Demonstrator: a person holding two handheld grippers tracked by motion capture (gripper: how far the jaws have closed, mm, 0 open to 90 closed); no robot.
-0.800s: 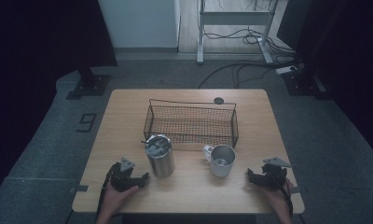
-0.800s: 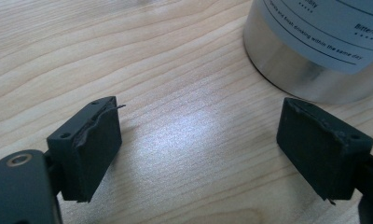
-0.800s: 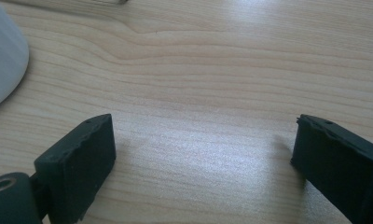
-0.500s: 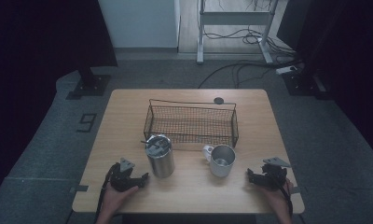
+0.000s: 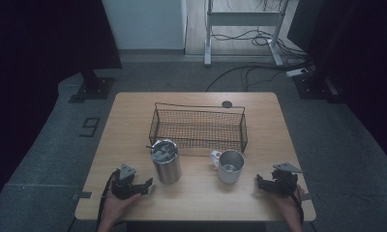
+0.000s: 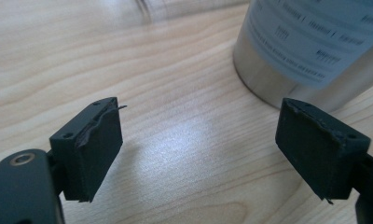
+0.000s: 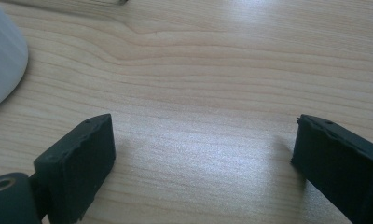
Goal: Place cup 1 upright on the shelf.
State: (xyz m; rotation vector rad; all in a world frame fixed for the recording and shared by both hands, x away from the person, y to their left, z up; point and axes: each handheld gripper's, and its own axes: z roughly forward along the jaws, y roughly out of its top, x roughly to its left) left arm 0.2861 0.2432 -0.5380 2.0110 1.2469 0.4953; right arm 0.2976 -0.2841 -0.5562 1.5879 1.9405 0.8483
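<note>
- On the tabletop [image 5: 196, 195] I count one steel tumbler [image 5: 165, 161], one white mug [image 5: 229, 166] and one wire basket [image 5: 199, 127], with one small dark disc [image 5: 226, 104] behind the basket near the far edge.
- I have two tools: one left hand-held gripper [image 5: 144, 184] at the near left corner and one right hand-held gripper [image 5: 260, 183] at the near right corner, each resting low on the wood.
- In the left gripper view my jaws stand apart with bare wood between them; the tumbler's labelled base [image 6: 310, 51] sits just beyond the right-hand jaw, not touching it.
- In the right gripper view the jaws are also spread apart over bare wood, and the mug's white side [image 7: 3, 56] shows at the left edge, apart from them.
- The tumbler stands upright with its lid on, just in front of the basket's left end; the mug stands beside it, in front of the basket's right end.
</note>
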